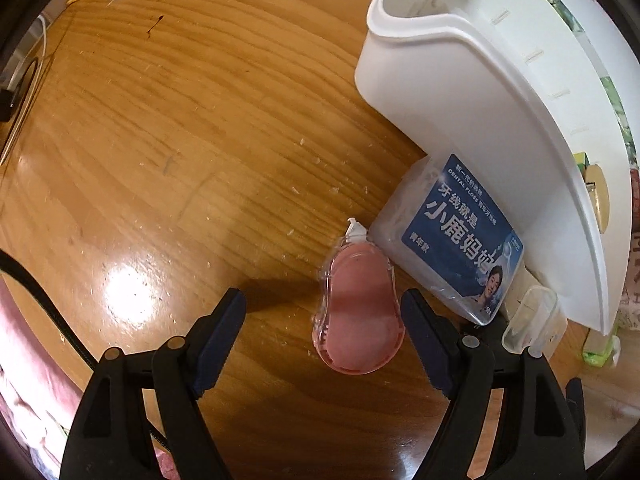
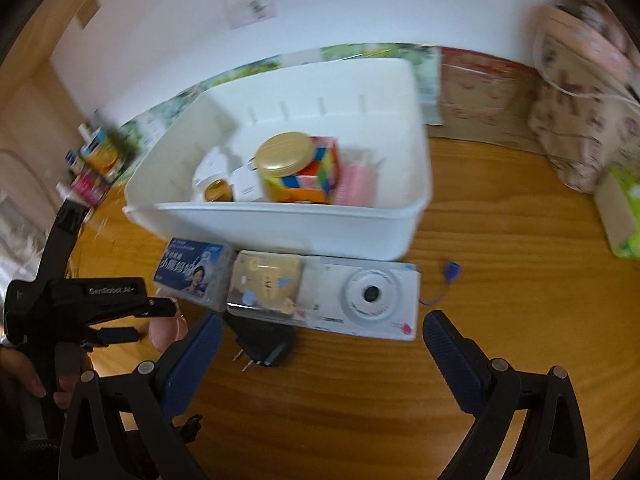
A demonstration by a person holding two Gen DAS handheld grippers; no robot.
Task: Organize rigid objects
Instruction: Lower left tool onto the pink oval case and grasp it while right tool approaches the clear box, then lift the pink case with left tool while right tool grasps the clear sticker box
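The left hand-held gripper (image 1: 322, 312) points down at the wooden worktop (image 1: 160, 140), its jaws apart on either side of a pink correction-tape dispenser (image 1: 358, 312) that lies flat; neither pad touches it. Just beside the dispenser sits a clear dental floss box (image 1: 448, 240) with a blue label, against the white bin (image 1: 460, 92). The right hand-held gripper (image 2: 322, 348) is also spread, holding nothing, above a black plug adapter (image 2: 264, 344). Inside the bin sit a colourful puzzle cube (image 2: 316, 176) and a gold round tin (image 2: 284, 154).
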